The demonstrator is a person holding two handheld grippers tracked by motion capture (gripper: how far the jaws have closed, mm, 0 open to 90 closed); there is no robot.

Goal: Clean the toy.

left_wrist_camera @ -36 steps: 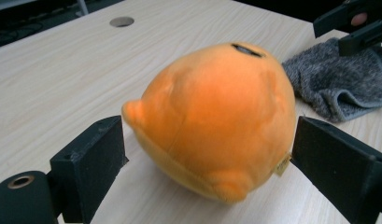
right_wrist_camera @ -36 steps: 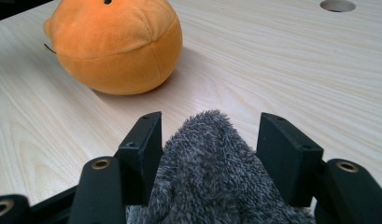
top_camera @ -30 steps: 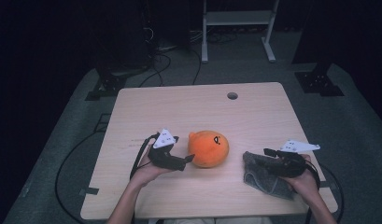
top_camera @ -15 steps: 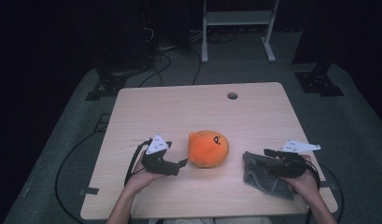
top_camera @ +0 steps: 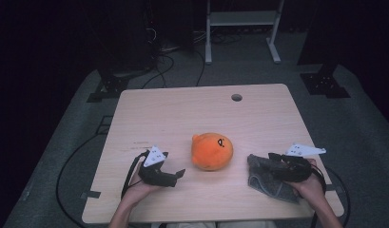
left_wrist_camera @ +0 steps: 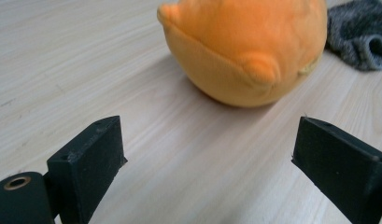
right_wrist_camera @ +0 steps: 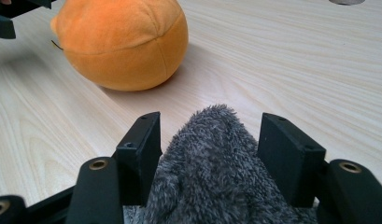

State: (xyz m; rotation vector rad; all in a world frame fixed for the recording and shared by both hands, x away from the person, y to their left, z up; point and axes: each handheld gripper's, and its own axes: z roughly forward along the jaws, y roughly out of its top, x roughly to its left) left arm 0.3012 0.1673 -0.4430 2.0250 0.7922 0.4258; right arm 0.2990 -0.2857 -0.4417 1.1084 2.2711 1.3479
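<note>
On the pale wooden desk [top_camera: 182,114], the left gripper [top_camera: 179,175] lies low near the front edge, its jaws spread wide with nothing between them, pointing at the round orange plush toy [top_camera: 211,151] just beside it. Right of the toy, the right gripper [top_camera: 273,157] has a fuzzy grey cloth [top_camera: 268,179] bunched between its jaws, both pads touching the pile.

Orange plush toy [top_camera: 212,151], mottled grey fuzzy cloth [top_camera: 268,177], pale wood-grain table [top_camera: 192,109], black jaws.
</note>
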